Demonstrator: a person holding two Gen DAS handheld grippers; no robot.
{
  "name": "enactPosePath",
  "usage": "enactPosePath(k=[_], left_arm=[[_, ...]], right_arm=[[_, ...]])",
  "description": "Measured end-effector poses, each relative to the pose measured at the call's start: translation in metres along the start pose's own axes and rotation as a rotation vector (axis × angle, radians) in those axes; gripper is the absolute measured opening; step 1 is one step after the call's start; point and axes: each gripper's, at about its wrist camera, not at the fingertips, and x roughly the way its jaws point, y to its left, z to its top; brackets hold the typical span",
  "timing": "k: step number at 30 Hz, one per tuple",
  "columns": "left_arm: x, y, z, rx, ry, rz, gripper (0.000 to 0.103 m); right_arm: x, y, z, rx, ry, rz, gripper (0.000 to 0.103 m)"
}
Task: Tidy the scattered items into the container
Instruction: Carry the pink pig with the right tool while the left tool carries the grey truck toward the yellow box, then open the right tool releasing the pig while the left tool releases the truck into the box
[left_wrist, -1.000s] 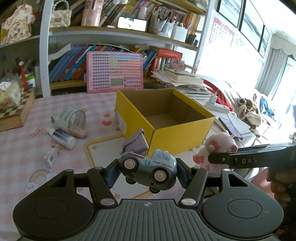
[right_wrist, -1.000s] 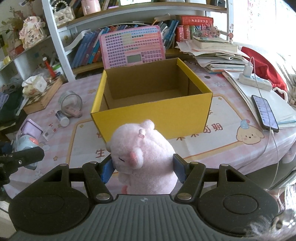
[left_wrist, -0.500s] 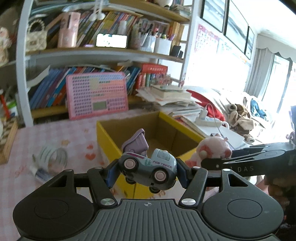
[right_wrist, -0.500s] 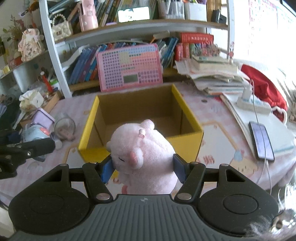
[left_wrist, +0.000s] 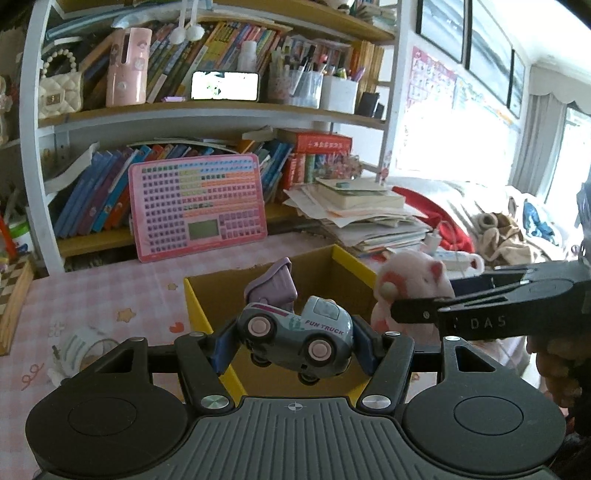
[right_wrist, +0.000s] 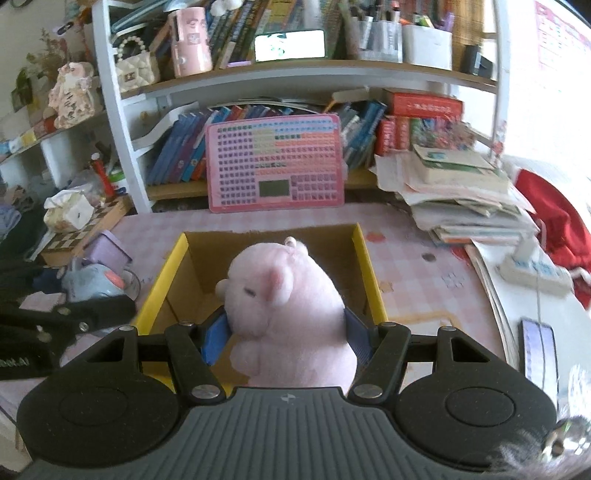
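I hold a gripper in each hand, and both are over an open yellow cardboard box (right_wrist: 371, 280) that stands on a counter (left_wrist: 103, 291) covered with a pink checked cloth.

My left gripper (left_wrist: 293, 338) is clamped on a small toy truck (left_wrist: 295, 336), pale blue-grey with pink wheels and the words "FUN TRUCK" on its side. Its lilac tipper bed is raised. The truck sits tilted between the blue pads, above the box's near wall and its brown inside.

My right gripper (right_wrist: 286, 338) is closed around a pink plush animal (right_wrist: 284, 314), upright, its soft body pressed between the two pads. It hangs over the open top of the box, with the box's brown interior visible behind and beside it. In the left view the plush and the black fingers that grip it appear at the right, just beside the truck.

Behind the box a pink toy keyboard tablet (right_wrist: 275, 162) leans upright against a bookshelf (left_wrist: 221, 110) crowded with books. A stack of papers and books (right_wrist: 458, 195) lies to the right of it. A white power strip (right_wrist: 535, 271) and a phone (right_wrist: 539, 350) rest at the counter's right edge.
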Motion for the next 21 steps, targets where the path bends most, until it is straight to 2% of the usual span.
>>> enactPosePath(k=[8, 12, 18, 21], left_arm=[[0.046, -0.005, 0.011, 0.014, 0.046, 0.075, 0.062], [0.074, -0.009, 0.011, 0.062, 0.102, 0.102, 0.062], [0.110, -0.013, -0.004, 0.120, 0.209, 0.119, 0.062], [0.120, -0.014, -0.011, 0.143, 0.245, 0.129, 0.062]], right_arm=[[0.046, -0.016, 0.025, -0.066, 0.022, 0.088, 0.061], [0.085, -0.026, 0.030, -0.108, 0.096, 0.098, 0.061], [0.130, -0.032, 0.019, -0.184, 0.241, 0.110, 0.061], [0.138, -0.026, 0.015, -0.268, 0.261, 0.117, 0.057]])
